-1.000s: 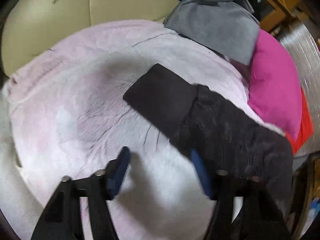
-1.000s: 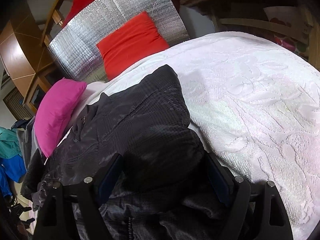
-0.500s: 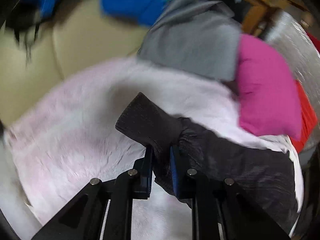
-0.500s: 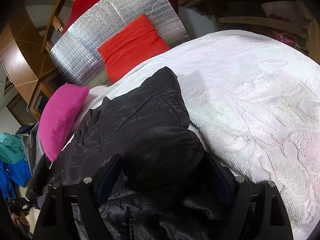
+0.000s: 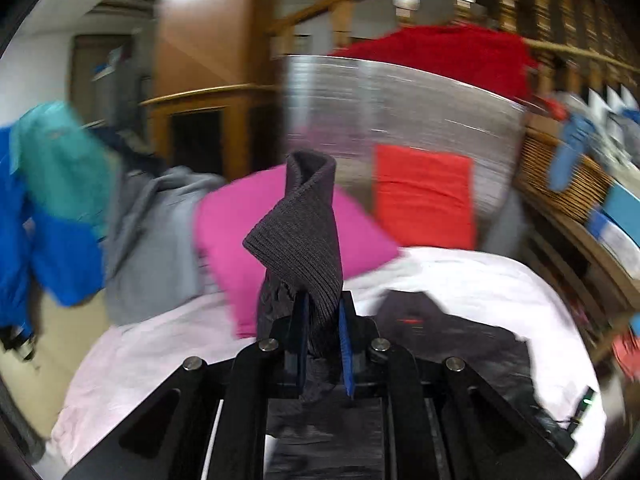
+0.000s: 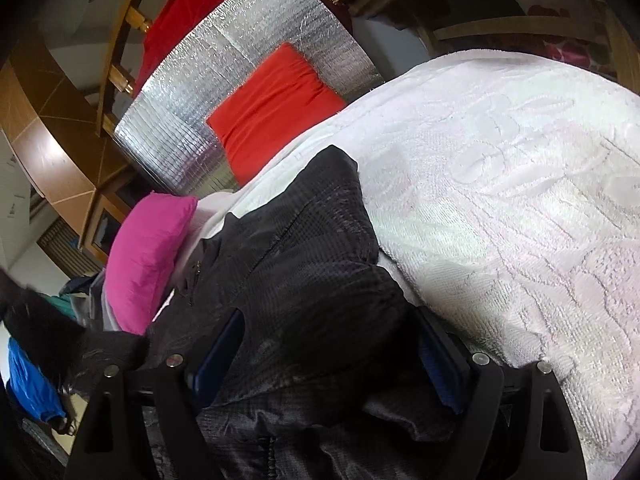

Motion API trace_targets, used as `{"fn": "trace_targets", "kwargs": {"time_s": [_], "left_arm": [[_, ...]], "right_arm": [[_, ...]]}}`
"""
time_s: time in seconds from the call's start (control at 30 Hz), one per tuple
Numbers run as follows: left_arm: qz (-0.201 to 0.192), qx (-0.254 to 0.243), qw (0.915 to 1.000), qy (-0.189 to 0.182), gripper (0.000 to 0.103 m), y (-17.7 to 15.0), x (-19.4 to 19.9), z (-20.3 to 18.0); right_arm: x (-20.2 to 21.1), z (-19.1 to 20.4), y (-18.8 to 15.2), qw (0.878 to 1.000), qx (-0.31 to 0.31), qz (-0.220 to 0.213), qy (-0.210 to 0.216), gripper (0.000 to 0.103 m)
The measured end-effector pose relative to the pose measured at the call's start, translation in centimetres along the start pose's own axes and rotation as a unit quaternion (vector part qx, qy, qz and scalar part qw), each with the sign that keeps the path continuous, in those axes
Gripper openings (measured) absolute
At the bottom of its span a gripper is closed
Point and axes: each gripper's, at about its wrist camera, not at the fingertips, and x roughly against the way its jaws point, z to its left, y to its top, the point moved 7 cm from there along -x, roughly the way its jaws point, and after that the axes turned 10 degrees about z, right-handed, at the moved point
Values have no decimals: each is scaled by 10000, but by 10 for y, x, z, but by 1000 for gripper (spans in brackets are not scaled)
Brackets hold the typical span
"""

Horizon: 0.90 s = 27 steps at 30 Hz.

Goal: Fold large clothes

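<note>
A black quilted jacket [image 6: 304, 264] lies on a pale pink-white bedspread [image 6: 520, 208]. My left gripper [image 5: 323, 344] is shut on the jacket's ribbed knit cuff [image 5: 304, 232], which stands up twisted above the fingers, with the sleeve lifted off the bed. The rest of the jacket [image 5: 460, 344] shows lower right in the left wrist view. My right gripper [image 6: 328, 360] is open, its blue-padded fingers [image 6: 218, 352] straddling a bulge of the jacket body without closing on it.
A magenta pillow [image 5: 248, 240] and a red cushion [image 5: 424, 200] lean at the bed's head against a silver foil panel [image 5: 400, 104]. Grey [image 5: 156, 232] and blue-teal clothes [image 5: 48, 200] pile at the left. A wicker basket [image 5: 560, 184] and wooden rails stand right.
My left gripper closed on the cuff and has lifted it up off the bed, tilting the view toward the headboard. The right gripper stays open over the jacket.
</note>
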Motion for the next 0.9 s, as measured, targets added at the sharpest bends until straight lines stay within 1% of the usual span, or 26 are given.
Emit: {"fn": "trace_targets", "kwargs": {"time_s": [0.1, 0.2, 0.3, 0.43, 0.53, 0.6, 0.63, 0.67, 0.73, 0.8, 0.9], "left_arm": [[169, -255, 9988, -388, 14, -2, -12, -60], [397, -537, 9958, -632, 14, -12, -29, -115], [698, -742, 9913, -835, 14, -29, -45, -156], [1050, -982, 9851, -943, 15, -53, -69, -198], [1268, -1056, 9793, -1169, 16, -72, -73, -210], [1343, -1073, 9753, -1385, 21, -77, -71, -215], [1344, -1092, 9737, -1479, 31, -79, -69, -215], [1297, -1130, 9728, -1554, 47, -79, -64, -216], [1109, -1187, 9743, -1563, 63, -79, -55, -213], [938, -1218, 9768, -1489, 63, -77, -46, -201], [952, -1078, 9821, -1214, 64, -76, -47, -167]], "right_arm": [[0, -1, 0, 9999, -48, -35, 116, 87], [1, -1, 1, 9997, -83, -70, 211, 87], [1, -2, 1, 9995, -104, -108, 292, 87], [1, -2, 1, 9990, -129, -159, 397, 87], [2, -3, 1, 9987, -142, -186, 451, 87], [2, -4, 1, 9986, -143, -195, 466, 87], [2, -4, 1, 9986, -145, -198, 475, 87], [2, -4, 1, 9985, -149, -201, 483, 87], [3, -4, 0, 9984, -154, -206, 495, 87], [3, -5, 0, 9984, -166, -197, 505, 87], [4, -5, 1, 9982, -198, -170, 542, 87]]}}
